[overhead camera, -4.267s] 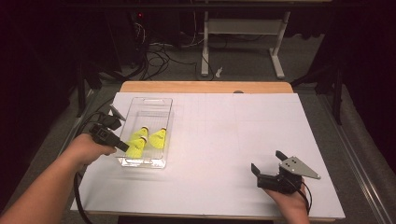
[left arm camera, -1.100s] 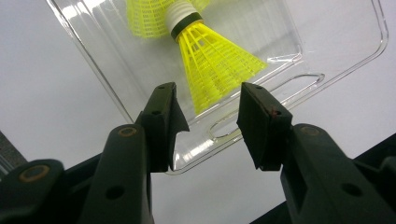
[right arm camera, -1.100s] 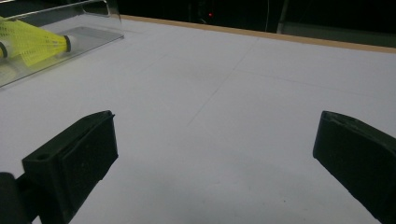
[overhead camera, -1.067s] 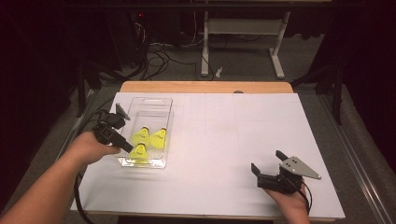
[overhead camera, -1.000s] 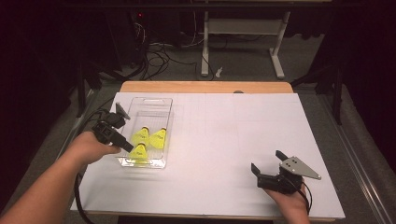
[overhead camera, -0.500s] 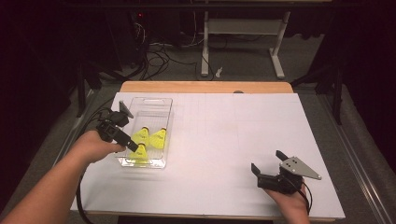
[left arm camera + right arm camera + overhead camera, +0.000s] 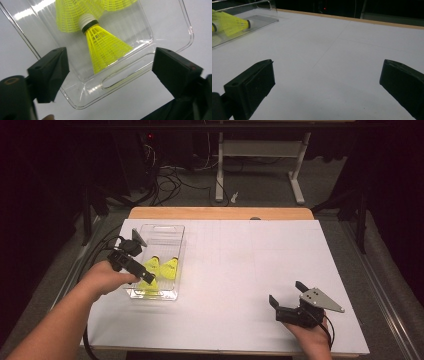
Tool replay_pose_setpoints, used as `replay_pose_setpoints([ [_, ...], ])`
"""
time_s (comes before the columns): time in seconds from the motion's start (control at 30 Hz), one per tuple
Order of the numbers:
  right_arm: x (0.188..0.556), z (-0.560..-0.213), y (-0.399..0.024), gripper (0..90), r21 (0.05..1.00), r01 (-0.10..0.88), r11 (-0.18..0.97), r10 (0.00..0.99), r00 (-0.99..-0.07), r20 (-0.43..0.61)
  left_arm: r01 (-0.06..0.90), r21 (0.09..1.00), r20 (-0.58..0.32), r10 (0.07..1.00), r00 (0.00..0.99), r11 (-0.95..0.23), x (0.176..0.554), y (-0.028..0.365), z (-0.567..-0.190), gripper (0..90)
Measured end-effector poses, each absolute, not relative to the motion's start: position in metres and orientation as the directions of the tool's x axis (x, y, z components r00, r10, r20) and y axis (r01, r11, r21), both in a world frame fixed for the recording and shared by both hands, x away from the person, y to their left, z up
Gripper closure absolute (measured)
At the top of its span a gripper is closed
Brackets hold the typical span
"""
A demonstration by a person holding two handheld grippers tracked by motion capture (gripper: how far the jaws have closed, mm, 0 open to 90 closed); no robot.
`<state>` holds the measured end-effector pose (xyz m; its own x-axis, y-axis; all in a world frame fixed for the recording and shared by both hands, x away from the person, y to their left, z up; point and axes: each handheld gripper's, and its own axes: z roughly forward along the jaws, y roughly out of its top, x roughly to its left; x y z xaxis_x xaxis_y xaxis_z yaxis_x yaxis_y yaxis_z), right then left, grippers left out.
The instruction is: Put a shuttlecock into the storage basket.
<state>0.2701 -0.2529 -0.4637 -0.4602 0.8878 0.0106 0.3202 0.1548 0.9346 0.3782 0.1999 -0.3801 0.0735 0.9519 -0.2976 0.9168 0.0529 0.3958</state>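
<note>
left gripper (image 7: 107,72) gapes over the tray's (image 7: 140,47) near end, holding nothing; shuttlecocks (image 7: 105,45) inside. right gripper (image 7: 327,82) wide open, empty.

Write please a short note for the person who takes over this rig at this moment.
Left gripper: open, hovering over the near end of the clear plastic tray, holding nothing.
Right gripper: open, empty, resting low over the white table, far from the tray.
Three yellow shuttlecocks lie in the tray's near half.
Done: nothing gripped yet.
Left, probably: close on the nearest shuttlecock.

White table (image 7: 240,270) carries a clear tray (image 7: 165,232) of shuttlecocks (image 7: 169,268).
</note>
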Motion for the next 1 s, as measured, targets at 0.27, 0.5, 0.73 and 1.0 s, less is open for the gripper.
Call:
replay_pose_setpoints([
  [0.27, 0.27, -0.464, -0.253, 0.3, 0.935, 0.319, 0.154, 0.888, -0.46, 0.01, 0.926, 0.376, -0.278, 0.957, 0.083, 0.029, 0.378, 0.195, -0.386, 0.3],
  [0.5, 0.269, -0.463, -0.253, 0.3, 0.935, 0.32, 0.151, 0.889, -0.457, 0.013, 0.911, 0.411, -0.301, 0.949, 0.09, 0.044, 0.377, 0.196, -0.389, 0.2],
  [0.73, 0.269, -0.463, -0.254, 0.4, 0.936, 0.317, 0.151, 0.89, -0.456, 0.011, 0.875, 0.476, -0.373, 0.921, 0.11, 0.089, 0.371, 0.202, -0.393, 0.3],
  [1.0, 0.269, -0.463, -0.253, 0.3, 0.936, 0.319, 0.152, 0.89, -0.456, 0.011, 0.805, 0.577, -0.428, 0.89, 0.156, 0.136, 0.361, 0.208, -0.399, 0.3],
])
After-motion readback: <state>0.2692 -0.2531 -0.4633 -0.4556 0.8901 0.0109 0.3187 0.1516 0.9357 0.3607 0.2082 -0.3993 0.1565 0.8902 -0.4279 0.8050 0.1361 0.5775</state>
